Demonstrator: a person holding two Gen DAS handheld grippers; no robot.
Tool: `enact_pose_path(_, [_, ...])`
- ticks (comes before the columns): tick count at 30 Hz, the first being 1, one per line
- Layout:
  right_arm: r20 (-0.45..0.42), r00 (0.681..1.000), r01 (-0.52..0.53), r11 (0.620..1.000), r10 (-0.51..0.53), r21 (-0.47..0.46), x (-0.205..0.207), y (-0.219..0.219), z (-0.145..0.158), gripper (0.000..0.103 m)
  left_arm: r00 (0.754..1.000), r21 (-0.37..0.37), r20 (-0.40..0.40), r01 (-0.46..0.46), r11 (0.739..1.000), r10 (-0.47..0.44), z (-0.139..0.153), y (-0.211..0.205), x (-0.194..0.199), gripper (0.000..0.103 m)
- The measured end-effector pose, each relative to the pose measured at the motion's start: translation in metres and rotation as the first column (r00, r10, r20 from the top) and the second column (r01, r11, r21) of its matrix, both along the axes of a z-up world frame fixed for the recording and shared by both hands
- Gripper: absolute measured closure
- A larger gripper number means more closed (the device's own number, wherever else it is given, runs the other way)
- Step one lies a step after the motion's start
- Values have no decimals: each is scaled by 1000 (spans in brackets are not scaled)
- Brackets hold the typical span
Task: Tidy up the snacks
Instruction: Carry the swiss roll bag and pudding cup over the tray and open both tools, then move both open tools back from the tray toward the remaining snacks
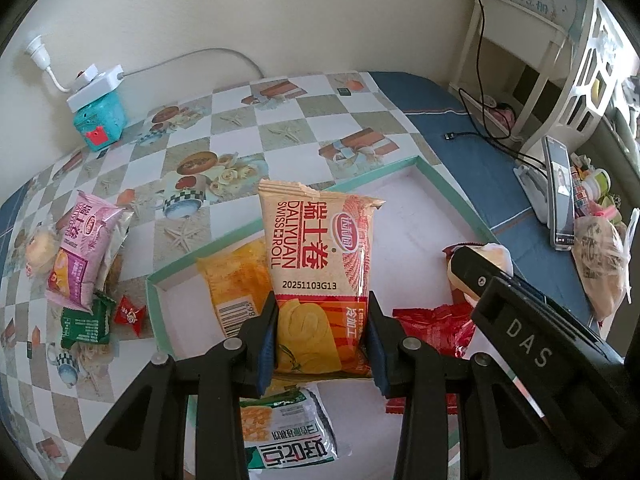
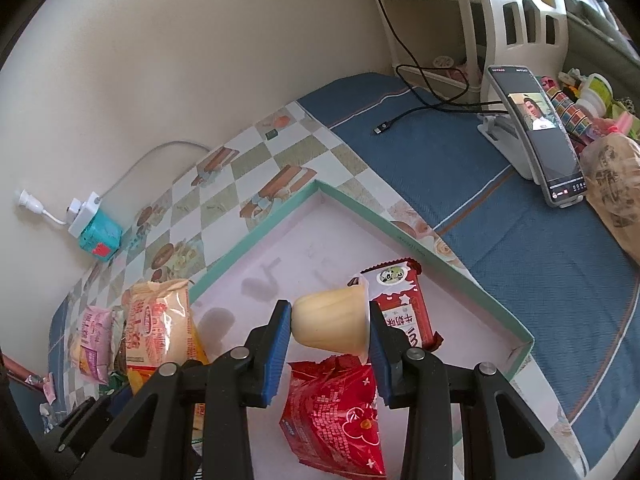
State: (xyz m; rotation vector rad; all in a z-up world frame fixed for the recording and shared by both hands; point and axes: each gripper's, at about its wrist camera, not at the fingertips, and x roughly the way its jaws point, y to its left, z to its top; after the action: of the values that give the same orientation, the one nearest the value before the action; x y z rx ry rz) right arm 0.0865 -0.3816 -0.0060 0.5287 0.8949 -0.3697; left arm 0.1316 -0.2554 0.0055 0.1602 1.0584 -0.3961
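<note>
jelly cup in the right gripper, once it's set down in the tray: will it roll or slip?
The jelly cup lies sideways in the right gripper; its tapered round wall would probably roll in an arc. The plastic looks smooth, so likely slippery. The tray rim should stop it.

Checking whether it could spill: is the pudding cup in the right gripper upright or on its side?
On its side: the pudding cup lies crosswise in the right gripper, base against one pad, lid against the other.

In the left wrist view the tray (image 1: 452, 196) lies at centre on the surface (image 1: 280, 120). The swiss roll packet (image 1: 316, 264) sits between the left tool's (image 1: 322, 340) pads above the tray. Loose snacks (image 1: 80, 256) lie at nine o'clock, outside the tray. The power strip (image 1: 98, 88) sits at ten o'clock, the phone (image 1: 560, 192) at three. The jelly cup (image 2: 332, 320) sits between the right tool's (image 2: 328, 356) pads, over the tray.
</note>
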Motion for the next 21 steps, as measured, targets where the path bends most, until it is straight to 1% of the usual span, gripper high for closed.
enact_pose_path(9, [-16,1000,-6,1000,6,10,2,0,-4,63,1000,17,2,4,1000,-4,-2,-1,0,62])
enact_pose_path(10, [-19,1000,-5,1000,6,14,3,0,-5,63,1000,20,4,3,1000,-3,-2,-1,0,60])
enact_pose_path(13, [-23,1000,-3,1000,4,30,4,0,-7,63,1000,21,6,0,1000,0,-2,0,0,49])
enact_pose_path(19, [-23,1000,-13,1000,14,12,4,4,-1,62,1000,17,13,-7,1000,7,3,4,1,45])
enact_pose_path(21, [-25,1000,-14,1000,14,8,4,4,2,59,1000,16,20,-15,1000,14,6,7,1,42])
